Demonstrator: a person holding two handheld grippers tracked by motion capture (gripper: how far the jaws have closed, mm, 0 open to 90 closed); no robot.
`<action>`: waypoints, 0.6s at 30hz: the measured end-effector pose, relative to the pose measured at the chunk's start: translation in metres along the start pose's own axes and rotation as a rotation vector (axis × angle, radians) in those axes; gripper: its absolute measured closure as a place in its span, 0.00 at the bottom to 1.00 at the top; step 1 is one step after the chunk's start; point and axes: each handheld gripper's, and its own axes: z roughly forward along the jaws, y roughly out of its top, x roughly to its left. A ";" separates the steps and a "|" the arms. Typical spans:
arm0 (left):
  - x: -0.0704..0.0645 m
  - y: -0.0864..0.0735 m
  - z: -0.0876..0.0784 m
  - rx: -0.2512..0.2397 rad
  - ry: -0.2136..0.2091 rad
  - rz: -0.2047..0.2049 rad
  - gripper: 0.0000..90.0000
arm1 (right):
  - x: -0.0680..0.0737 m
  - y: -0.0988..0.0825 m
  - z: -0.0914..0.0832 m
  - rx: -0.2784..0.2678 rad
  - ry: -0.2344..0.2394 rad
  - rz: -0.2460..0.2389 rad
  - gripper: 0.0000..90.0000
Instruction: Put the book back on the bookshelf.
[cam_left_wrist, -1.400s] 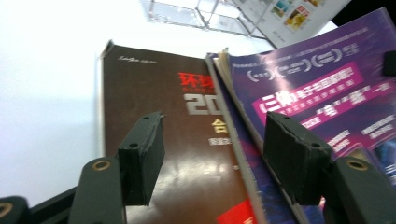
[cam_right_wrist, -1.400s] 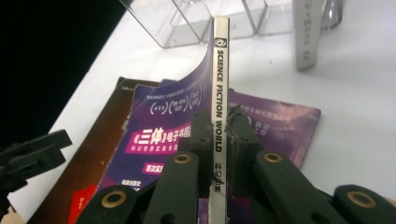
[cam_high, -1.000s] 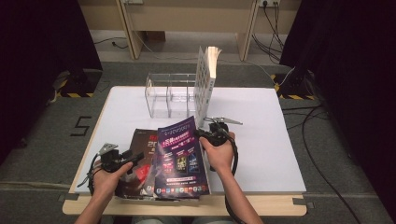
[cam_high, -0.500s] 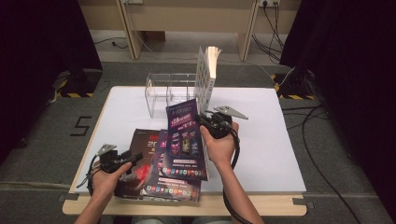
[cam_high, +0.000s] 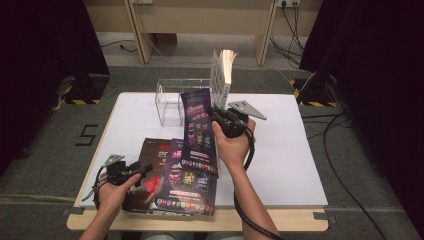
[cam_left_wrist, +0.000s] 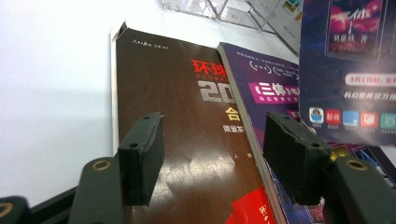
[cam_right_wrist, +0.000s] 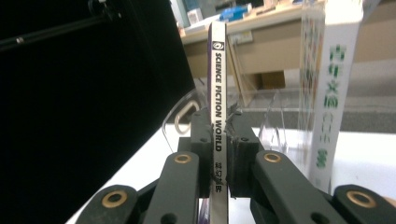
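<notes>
My right gripper (cam_high: 217, 117) is shut on the spine of a purple magazine (cam_high: 198, 131) and holds it upright above the table, just in front of the clear rack (cam_high: 171, 100). In the right gripper view the pads (cam_right_wrist: 239, 140) pinch the white spine of the magazine (cam_right_wrist: 218, 93), which reads "SCIENCE FICTION WORLD". My left gripper (cam_high: 144, 169) rests open over a brown magazine (cam_high: 150, 175) at the front left. Its jaws (cam_left_wrist: 210, 135) stand apart above the brown cover (cam_left_wrist: 187, 140), with nothing pinched. A second purple magazine (cam_left_wrist: 266, 88) lies beside the brown one, partly on it.
A white book (cam_high: 223, 75) stands upright at the rack's right end, also seen as the white book (cam_right_wrist: 334, 93) right of my held magazine. The white table (cam_high: 295, 150) has free room on its right half. Dark curtains and cables flank the table.
My right gripper has lifted the purple magazine off the stack and raised it toward the rack, turning it more upright. The left gripper has stayed where it was.
</notes>
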 end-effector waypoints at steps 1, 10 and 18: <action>0.000 0.000 0.000 -0.003 0.001 0.001 0.42 | 0.001 0.001 0.000 -0.005 -0.003 -0.005 0.93; 0.000 -0.001 0.002 0.000 -0.004 0.002 0.42 | 0.011 0.030 0.013 -0.107 -0.035 -0.054 0.93; -0.001 -0.002 0.003 0.004 -0.011 0.005 0.42 | 0.006 0.044 0.041 -0.143 -0.066 -0.041 0.93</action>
